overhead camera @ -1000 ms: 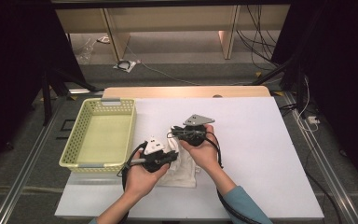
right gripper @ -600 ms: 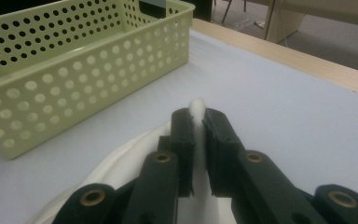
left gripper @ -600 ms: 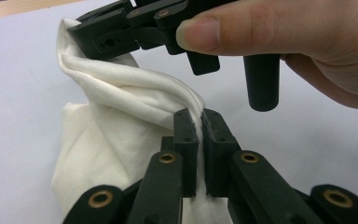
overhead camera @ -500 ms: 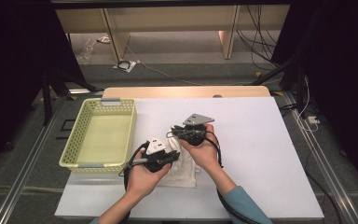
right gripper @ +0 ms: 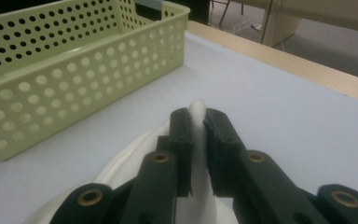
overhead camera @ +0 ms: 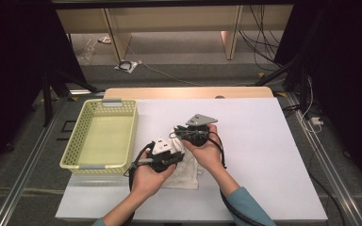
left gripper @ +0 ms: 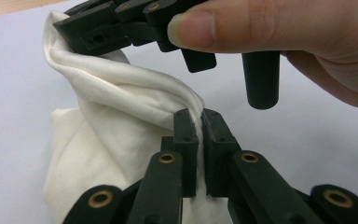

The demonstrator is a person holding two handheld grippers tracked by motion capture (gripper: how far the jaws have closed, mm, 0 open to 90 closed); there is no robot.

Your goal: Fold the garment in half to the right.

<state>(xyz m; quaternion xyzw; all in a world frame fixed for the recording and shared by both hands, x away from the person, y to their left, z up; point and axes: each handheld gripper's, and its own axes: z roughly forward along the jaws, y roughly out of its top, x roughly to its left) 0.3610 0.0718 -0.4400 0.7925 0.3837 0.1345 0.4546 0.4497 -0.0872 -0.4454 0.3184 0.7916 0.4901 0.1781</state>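
1. White cotton cloth (left gripper: 121, 112), soft, light and limp, lies on the table (overhead camera: 264, 141) beside the basket (overhead camera: 101, 136); it sags between holds, so I would take it by a gathered fold or edge.
2. My left gripper (left gripper: 199, 122) is clamped on one fold.
3. My right gripper (right gripper: 197, 116) pinches another ridge.
4. Count: one cloth, one basket, two grippers.

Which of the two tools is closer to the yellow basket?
The left tool. It grips the white cloth just beside the basket corner; the right tool holds the cloth farther toward the table's middle.
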